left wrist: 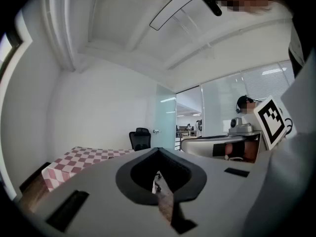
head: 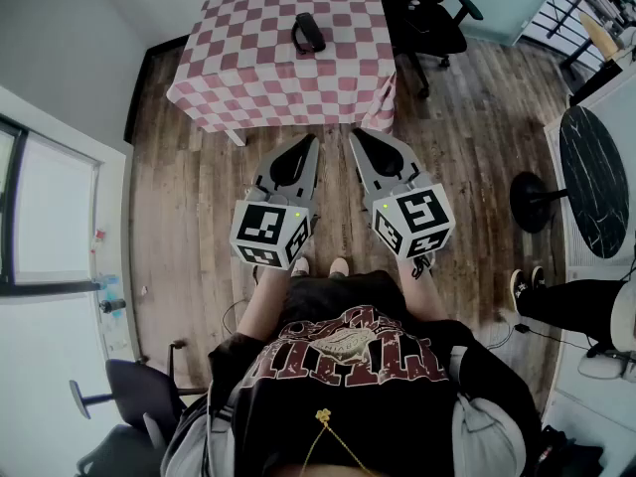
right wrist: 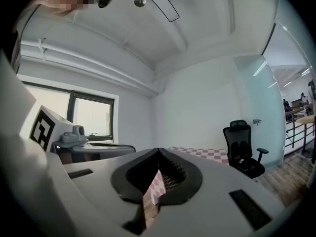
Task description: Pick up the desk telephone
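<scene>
The black desk telephone [head: 308, 33] lies on a table with a red-and-white checked cloth [head: 248, 68] at the top of the head view. My left gripper [head: 312, 139] and right gripper [head: 354, 133] are held side by side, level, over the wooden floor short of the table's near edge. Both are shut with nothing between the jaws. In the left gripper view the closed jaws [left wrist: 158, 151] point past the table [left wrist: 74, 158]. In the right gripper view the closed jaws [right wrist: 159, 150] cover most of the cloth [right wrist: 210, 153]. Neither gripper view shows the phone.
A black office chair [head: 432, 13] stands right of the table. A round black table [head: 593, 182] and another person's legs [head: 566, 296] are at the right. A second chair [head: 129, 391] sits behind me at the lower left, by a window wall [head: 40, 217].
</scene>
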`<state>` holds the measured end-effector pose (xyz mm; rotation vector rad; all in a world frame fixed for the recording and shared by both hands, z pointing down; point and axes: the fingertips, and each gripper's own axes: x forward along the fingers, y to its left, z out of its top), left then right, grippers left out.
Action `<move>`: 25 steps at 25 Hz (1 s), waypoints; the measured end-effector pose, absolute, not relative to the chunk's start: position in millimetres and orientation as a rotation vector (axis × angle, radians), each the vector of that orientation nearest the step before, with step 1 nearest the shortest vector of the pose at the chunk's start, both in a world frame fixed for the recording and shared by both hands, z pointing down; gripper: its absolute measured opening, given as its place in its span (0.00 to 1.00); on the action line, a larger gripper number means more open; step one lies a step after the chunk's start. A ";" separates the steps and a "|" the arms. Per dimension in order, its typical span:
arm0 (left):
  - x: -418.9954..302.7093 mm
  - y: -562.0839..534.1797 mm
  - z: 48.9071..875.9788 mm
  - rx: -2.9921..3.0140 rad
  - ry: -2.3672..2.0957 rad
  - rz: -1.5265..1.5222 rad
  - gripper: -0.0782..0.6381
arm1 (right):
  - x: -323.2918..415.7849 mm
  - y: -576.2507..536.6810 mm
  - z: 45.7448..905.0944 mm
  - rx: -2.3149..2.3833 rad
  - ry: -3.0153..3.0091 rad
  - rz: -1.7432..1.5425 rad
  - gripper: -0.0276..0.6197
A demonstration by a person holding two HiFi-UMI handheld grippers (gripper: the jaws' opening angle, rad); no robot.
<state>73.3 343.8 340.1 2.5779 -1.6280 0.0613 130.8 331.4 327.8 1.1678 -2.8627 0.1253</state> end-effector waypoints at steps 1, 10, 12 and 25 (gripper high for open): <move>76.4 341.2 338.5 2.583 -1.629 0.063 0.11 | 132.3 329.3 326.7 1.168 -2.868 0.122 0.07; 82.1 335.7 339.6 2.565 -1.628 0.056 0.11 | 138.0 320.1 334.6 1.146 -2.881 0.142 0.07; 79.3 332.9 345.2 2.548 -1.631 0.074 0.11 | 134.9 316.8 337.9 1.127 -2.874 0.147 0.07; 50.9 250.5 360.2 2.566 -1.564 0.101 0.11 | 108.5 242.9 341.0 1.171 -2.852 0.184 0.07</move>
